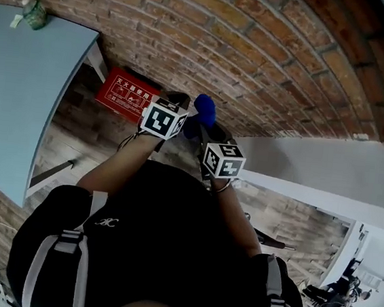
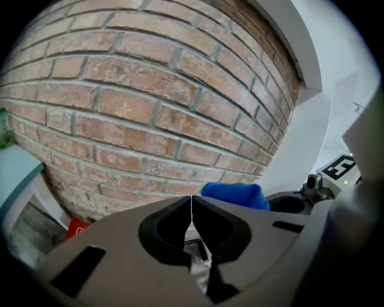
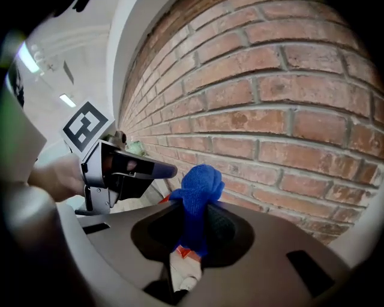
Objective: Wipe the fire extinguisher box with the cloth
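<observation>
The right tongs pinch the blue cloth, which is bunched above their tips. The left tongs are closed and empty. Wiping well likely means pressing the cloth's bulk (not its tip) flat on the fire extinguisher box. That red box sits by the brick wall, beyond both tongs and untouched.

Two grey two-jaw grippers, the left gripper and the right gripper, are in front of the one red brick wall. Against that wall is one red fire extinguisher box; near it are one bunched blue cloth and one pale blue table.
</observation>
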Tool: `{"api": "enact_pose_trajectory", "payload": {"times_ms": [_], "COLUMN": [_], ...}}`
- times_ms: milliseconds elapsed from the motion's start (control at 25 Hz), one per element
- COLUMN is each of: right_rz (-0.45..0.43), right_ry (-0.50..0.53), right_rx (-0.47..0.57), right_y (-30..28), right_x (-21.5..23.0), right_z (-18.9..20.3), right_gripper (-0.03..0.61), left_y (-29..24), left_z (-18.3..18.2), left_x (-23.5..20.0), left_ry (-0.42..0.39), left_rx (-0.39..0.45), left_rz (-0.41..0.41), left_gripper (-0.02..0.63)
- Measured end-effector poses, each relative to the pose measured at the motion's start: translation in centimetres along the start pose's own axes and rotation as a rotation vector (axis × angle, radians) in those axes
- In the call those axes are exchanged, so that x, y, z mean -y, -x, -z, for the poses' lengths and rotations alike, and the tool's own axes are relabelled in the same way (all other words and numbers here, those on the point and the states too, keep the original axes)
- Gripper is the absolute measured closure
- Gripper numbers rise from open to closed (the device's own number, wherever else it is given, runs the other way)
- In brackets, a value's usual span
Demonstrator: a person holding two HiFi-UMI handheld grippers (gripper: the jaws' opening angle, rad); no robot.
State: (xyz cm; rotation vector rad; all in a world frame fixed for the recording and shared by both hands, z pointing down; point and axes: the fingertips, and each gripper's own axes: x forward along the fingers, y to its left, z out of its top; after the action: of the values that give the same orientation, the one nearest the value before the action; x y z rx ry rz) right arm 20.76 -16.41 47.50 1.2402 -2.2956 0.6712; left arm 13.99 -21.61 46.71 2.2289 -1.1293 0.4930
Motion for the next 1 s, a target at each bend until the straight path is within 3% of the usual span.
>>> {"api": "enact_pose_trajectory", "payload": {"times_ms": [200, 560, 800, 1000], "right_rz": [-0.107, -0.431, -0.549, -0.594], "right_ry": [0.114, 0.345, 0.574, 0.646], "right_rx": [-0.025, -0.161, -0.233, -0.305], "right_y": [-4.2, -12.2, -18.4, -23.8], "right_x": [-1.4, -8.1, -11.2, -13.4], "right_z": [-1.7, -3.5, -2.1, -0.1], "right_gripper": [0.495, 0.495, 0.495, 0.495], "left_y": [1.2, 7.7, 12.8, 15.8], "left_z": [0.4, 4.8, 8.5, 12.7], "left_x": [-5.0, -13.2, -14.9, -14.9], "left_ry": [0.097, 0.385, 0.523, 0.650], "left_rx": [0.031, 0.101, 0.113, 0.111], "left_rz": [-0.115, -0.438, -0.610, -0.699], "left_gripper": [0.603, 0.603, 0.603, 0.603]}}
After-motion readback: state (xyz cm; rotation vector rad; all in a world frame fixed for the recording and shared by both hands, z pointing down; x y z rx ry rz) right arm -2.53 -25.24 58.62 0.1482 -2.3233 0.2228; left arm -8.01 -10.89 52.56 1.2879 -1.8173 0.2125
